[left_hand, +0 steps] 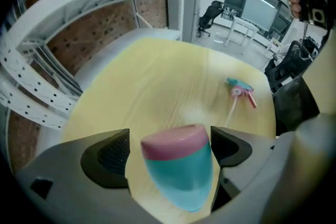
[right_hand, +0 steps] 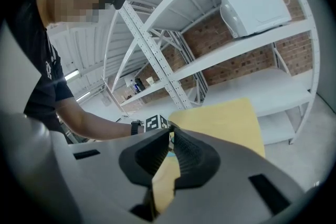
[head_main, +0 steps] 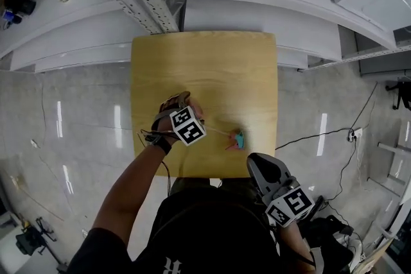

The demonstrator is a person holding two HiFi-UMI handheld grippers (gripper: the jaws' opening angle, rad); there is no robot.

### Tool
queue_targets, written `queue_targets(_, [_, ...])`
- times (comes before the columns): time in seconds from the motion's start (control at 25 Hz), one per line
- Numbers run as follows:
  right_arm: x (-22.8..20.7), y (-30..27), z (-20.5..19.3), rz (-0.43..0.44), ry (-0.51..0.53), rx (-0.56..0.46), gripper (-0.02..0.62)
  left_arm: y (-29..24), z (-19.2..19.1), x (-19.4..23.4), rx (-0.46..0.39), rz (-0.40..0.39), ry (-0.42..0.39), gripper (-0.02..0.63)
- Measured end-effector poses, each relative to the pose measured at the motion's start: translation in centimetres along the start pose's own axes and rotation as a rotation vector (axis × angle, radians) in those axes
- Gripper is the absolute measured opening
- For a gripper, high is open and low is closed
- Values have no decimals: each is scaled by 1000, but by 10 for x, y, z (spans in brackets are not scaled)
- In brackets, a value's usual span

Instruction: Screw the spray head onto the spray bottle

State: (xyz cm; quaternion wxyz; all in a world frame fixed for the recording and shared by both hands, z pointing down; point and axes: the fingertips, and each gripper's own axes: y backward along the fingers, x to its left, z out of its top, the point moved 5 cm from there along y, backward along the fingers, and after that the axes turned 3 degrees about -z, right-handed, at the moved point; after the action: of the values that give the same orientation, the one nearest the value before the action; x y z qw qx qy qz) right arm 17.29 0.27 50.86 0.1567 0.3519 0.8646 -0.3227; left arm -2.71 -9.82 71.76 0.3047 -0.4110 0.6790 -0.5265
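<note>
Rounded teal-and-pink bottle [left_hand: 181, 176] sits between ribbed pads [left_hand: 114, 153] of left claw [left_hand: 169, 138].

The person's bare left arm [head_main: 125, 192] reaches forward, with a black band at the wrist [head_main: 160, 142]. The left hand [head_main: 169, 121] holds the left gripper [left_hand: 169, 145] pointing steeply down, its marker cube [head_main: 188, 126] facing up. The left fingers [left_hand: 111, 153] stand wide apart on either side of a spray bottle [left_hand: 181, 173], not clamping it. The right gripper [right_hand: 170, 135] sits close to the person's body, tilted slightly down. Its fingers [right_hand: 198, 153] are closed together with nothing between them.
</note>
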Motion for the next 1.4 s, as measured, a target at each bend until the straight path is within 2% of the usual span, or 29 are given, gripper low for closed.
queue_targets(0.12, [-13, 1, -2, -1, -32, -3, 5, -15, -5, 10, 71, -37, 88, 457])
queue_targets(0.28, [-25, 0, -2, 7, -51, 0, 5, -23, -9, 19, 100, -60, 219, 444])
queue_targets(0.36, [-29, -2, -2, 10, -56, 2, 5, -22, -11, 23, 86, -64, 319, 442])
queue_targets(0.52, [-37, -12, -6, 9, -41, 17, 5, -17, -19, 34, 32, -77, 586, 440])
queue_targets(0.64, [-47, -26, -23, -11, 6, 76, 5, -13, -28, 37, -45, -107, 804, 437])
queue_targets(0.84, [-65, -51, -58, -96, 83, 284, 5, -11, -49, 40, -265, -218, 1230, 437])
queue_targets(0.92, [-74, -59, -72, -127, 121, 307, 5, -10, -56, 42, -347, -231, 1354, 436])
queue_targets(1.0, [-79, -65, -82, -126, 138, 290, 5, -8, -59, 44, -405, -229, 1429, 437])
queue_targets(1.12, [-71, -67, -81, -94, 135, 289, 5, -7, -60, 44, -466, -191, 1485, 437])
queue_targets(1.28, [-60, -64, -77, -52, 137, 274, 5, -6, -59, 42, -536, -74, 1584, 437])
queue_targets(1.4, [-52, -58, -68, -45, 134, 312, 5, -5, -60, 41, -572, 4, 1638, 437])
